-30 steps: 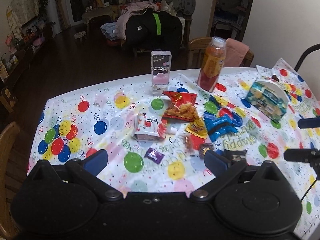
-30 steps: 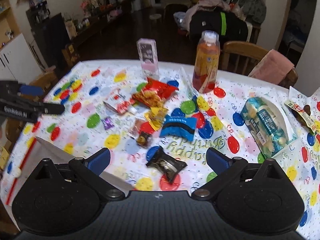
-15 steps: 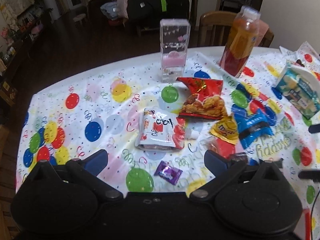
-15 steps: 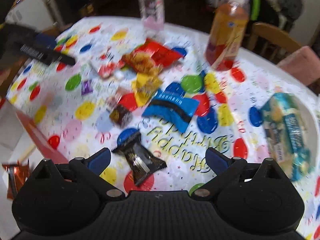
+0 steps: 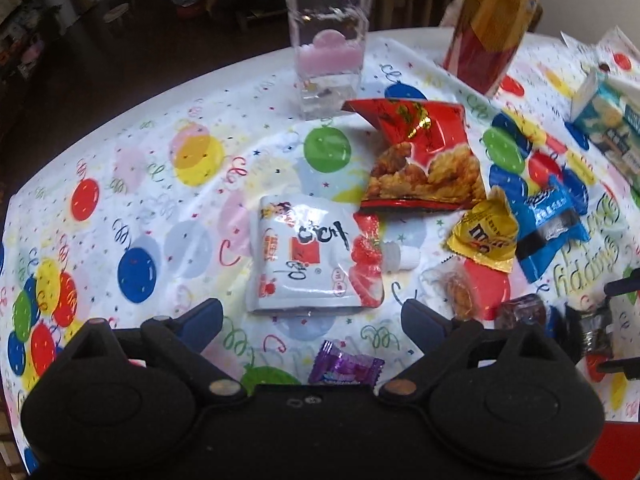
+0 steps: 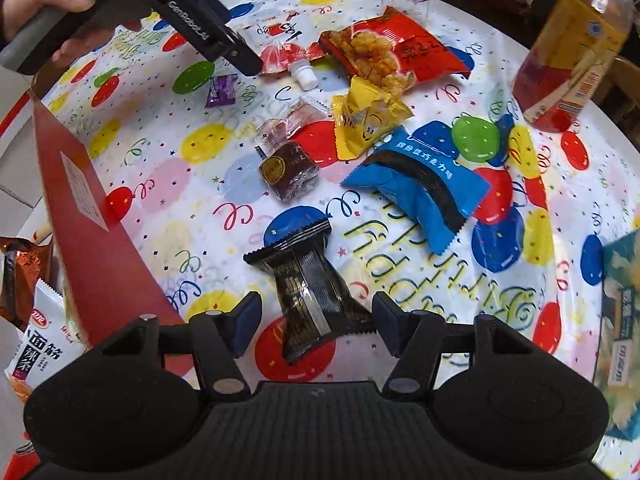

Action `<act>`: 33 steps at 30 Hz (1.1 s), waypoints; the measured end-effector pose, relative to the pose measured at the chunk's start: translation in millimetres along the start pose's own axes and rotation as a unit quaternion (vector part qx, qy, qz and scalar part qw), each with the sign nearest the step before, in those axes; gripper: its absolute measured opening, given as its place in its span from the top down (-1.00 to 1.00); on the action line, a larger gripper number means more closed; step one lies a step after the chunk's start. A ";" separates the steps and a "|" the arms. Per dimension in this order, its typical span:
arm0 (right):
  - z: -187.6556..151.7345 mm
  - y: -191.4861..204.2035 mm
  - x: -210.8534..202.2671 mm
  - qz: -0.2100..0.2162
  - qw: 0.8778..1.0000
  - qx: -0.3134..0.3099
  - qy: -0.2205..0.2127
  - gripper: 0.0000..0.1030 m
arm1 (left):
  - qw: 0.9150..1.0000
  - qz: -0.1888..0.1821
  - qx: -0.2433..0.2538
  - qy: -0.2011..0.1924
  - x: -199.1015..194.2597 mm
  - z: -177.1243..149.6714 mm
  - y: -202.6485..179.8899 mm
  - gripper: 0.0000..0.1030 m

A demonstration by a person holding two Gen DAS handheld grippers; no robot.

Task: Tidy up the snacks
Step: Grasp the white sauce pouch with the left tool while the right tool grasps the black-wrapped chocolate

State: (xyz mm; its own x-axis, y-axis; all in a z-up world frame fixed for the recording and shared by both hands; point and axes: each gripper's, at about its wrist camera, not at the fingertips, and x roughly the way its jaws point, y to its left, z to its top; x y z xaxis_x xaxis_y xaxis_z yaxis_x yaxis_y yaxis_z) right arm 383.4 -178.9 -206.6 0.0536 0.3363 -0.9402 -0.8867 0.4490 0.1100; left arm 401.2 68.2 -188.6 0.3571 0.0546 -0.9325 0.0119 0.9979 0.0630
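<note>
Right hand-held gripper (image 6: pixel 316 322) is down low now, a clear drop from a second ago when it hung high over the whole spread. Its jaws stand wide apart, straddling the near end of the black foil-wrapped snack bar (image 6: pixel 310 292), pads either side but not yet pinching. That reads as the pick lining up: closing looks like the next call.

Just left of it, the red cardboard box flap (image 6: pixel 92 236) rises at the surface edge, and beside it lie an orange foil packet and a white printed snack bag (image 6: pixel 38 344), seemingly already sorted. So the box looks like the destination, and it is near.

Over on the left side, the left hand-held gripper (image 5: pixel 312 320) has also come in closer; jaws open, empty, with the small purple wrapped candy (image 5: pixel 346 368) right between and beneath them on the balloon-print plastic tablecloth (image 5: pixel 132 184). Just beyond sits the white spouted drink pouch (image 5: pixel 308 260).

Further out: the brown round-label sweet (image 6: pixel 288 170), the yellow chocolate-candy packet (image 6: pixel 366 118) and the blue-and-black pillow pack (image 6: pixel 420 182), then the red fried-snack bag (image 6: pixel 396 54). At the far edge stand the clear plastic box with pink base (image 5: pixel 328 40) and the orange juice bottle (image 6: pixel 576 44). Plenty remains to clear.
</note>
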 end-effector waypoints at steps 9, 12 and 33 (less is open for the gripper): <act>6.4 -2.9 12.1 0.003 1.000 0.001 0.000 -0.14 | 1.000 -0.001 0.006 0.021 23.3 13.9 -0.6 -0.85; 7.1 -1.8 12.1 0.003 1.000 0.001 -0.004 -0.13 | 1.000 -0.002 0.002 0.027 28.9 16.5 0.5 -0.77; -10.3 12.4 -7.7 -0.037 0.997 0.051 -0.040 0.28 | 0.996 -0.029 -0.079 0.021 24.2 0.8 18.7 -0.55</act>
State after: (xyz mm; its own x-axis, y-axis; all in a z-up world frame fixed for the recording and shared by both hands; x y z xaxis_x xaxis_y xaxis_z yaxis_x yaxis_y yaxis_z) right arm 367.2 -184.5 -201.3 0.1577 0.3630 -0.9184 -0.8279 0.5555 0.0774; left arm 410.9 88.1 -209.6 0.3202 -0.0045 -0.9473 -0.1173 0.9921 -0.0444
